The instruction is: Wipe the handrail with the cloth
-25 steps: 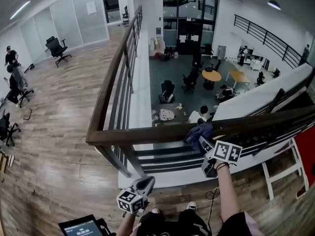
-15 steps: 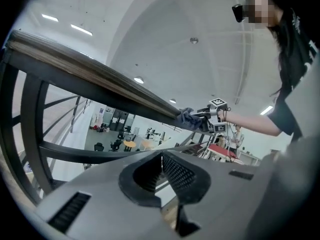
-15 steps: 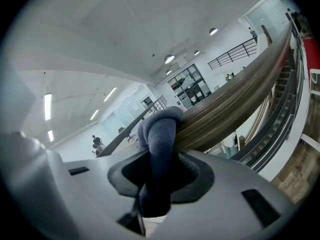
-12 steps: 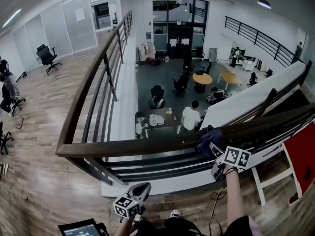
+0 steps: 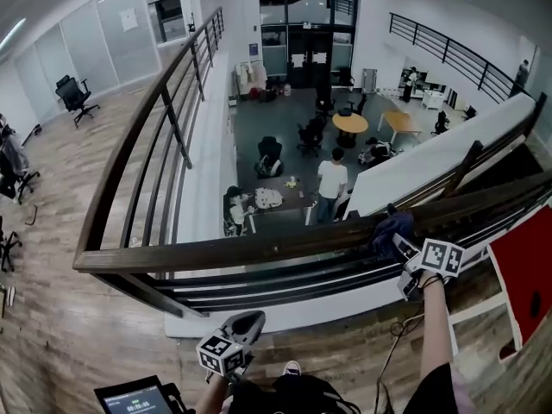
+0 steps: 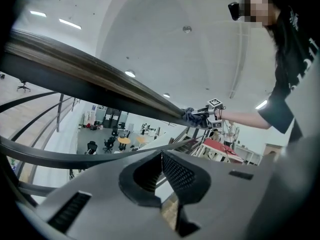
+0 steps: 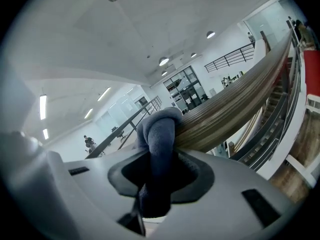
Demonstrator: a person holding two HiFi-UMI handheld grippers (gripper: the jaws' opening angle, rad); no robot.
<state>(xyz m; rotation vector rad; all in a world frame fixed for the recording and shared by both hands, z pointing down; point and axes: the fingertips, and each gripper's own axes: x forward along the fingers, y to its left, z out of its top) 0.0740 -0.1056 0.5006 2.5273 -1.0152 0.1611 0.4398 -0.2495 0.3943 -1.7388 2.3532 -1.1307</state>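
Observation:
A dark wooden handrail (image 5: 259, 247) runs across the head view above an open atrium and bends away at the left corner. My right gripper (image 5: 405, 250) is shut on a dark blue cloth (image 5: 392, 228) that is pressed on the rail's top at the right. In the right gripper view the cloth (image 7: 159, 149) bulges between the jaws against the handrail (image 7: 230, 109). My left gripper (image 5: 246, 326) hangs low near my body, below the rail, shut with nothing in it. In the left gripper view the handrail (image 6: 90, 79) passes overhead and the cloth (image 6: 192, 117) shows far off.
Metal balusters and lower rails (image 5: 285, 279) run under the handrail. A red panel (image 5: 522, 270) and a white stand sit at the right. A tablet screen (image 5: 134, 399) is at the bottom left. Office chairs (image 5: 73, 97) stand on the wooden floor at left.
My right gripper has slid the cloth to the right along the handrail. The head view has swung, so the rail's corner sits further left. The left gripper stays low.

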